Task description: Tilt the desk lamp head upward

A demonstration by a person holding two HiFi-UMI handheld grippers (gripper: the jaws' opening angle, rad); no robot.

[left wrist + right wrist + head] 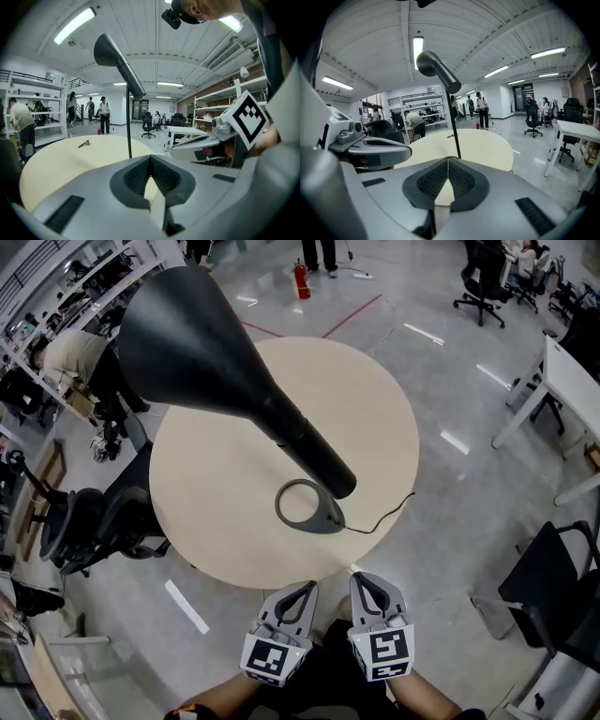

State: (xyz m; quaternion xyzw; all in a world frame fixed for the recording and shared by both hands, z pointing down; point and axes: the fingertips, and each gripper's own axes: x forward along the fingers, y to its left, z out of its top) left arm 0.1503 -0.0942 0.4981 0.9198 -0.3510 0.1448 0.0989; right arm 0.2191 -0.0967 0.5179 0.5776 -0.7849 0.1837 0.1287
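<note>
A black desk lamp stands on the round beige table [225,521]. Its cone head [187,334] rises toward me at the upper left, and its neck [314,456] runs down to a ring base [309,507]. Both grippers hang side by side just off the table's near edge, short of the base. My left gripper [302,592] is shut with nothing in it, and so is my right gripper [361,582]. The left gripper view shows the lamp head [110,49] high above a thin pole [129,126], past the closed tips of the left gripper [150,157]. The right gripper view shows the head [436,68] and pole [453,131] ahead of the shut right gripper [448,159].
The lamp's cord [384,512] trails off the table's right side. Black office chairs [103,521] crowd the table's left, and another chair [562,587] stands at the lower right. A white desk [562,381] is further right. A small dark object [84,143] lies on the far tabletop. People stand in the background.
</note>
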